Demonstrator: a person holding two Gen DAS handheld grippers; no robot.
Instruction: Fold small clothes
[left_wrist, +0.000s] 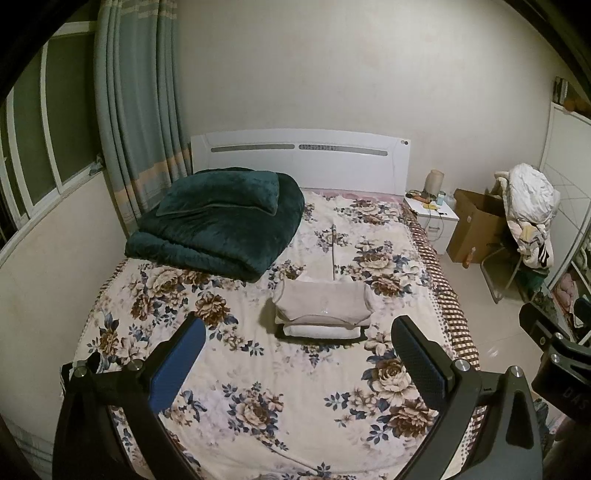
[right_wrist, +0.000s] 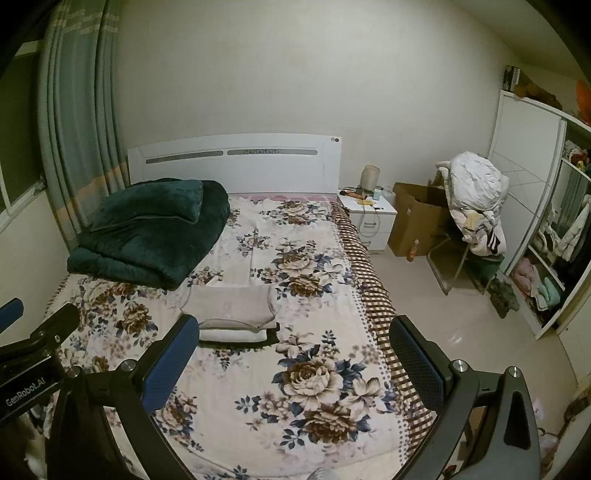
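I have both claws held up over the foot of the bed (left_wrist: 303, 435), level with each other and pointed toward the headboard (left_wrist: 299, 158). My left claw (left_wrist: 297, 341) has its fingers spread wide apart with nothing between them, the blue pad (left_wrist: 177, 365) on one side and the dark textured pad (left_wrist: 421, 365) on the other. My right claw (right_wrist: 295, 341) sits the same way — spread wide, gripping nothing — and hangs over the bed's right edge, so part of the pale floor (right_wrist: 472, 325) shows between its fingers. In the left wrist view the right unit's black body pokes in at the right edge; in the right wrist view the left unit shows at the left edge, so the two are side by side and apart. The small clothes lie as a folded stack (left_wrist: 323, 314) in the middle of the floral bedspread: a beige piece on top, a white one under it, a dark one at the bottom. Neither claw touches the stack. A dark green folded blanket (left_wrist: 221, 229) lies beyond it, near the headboard.
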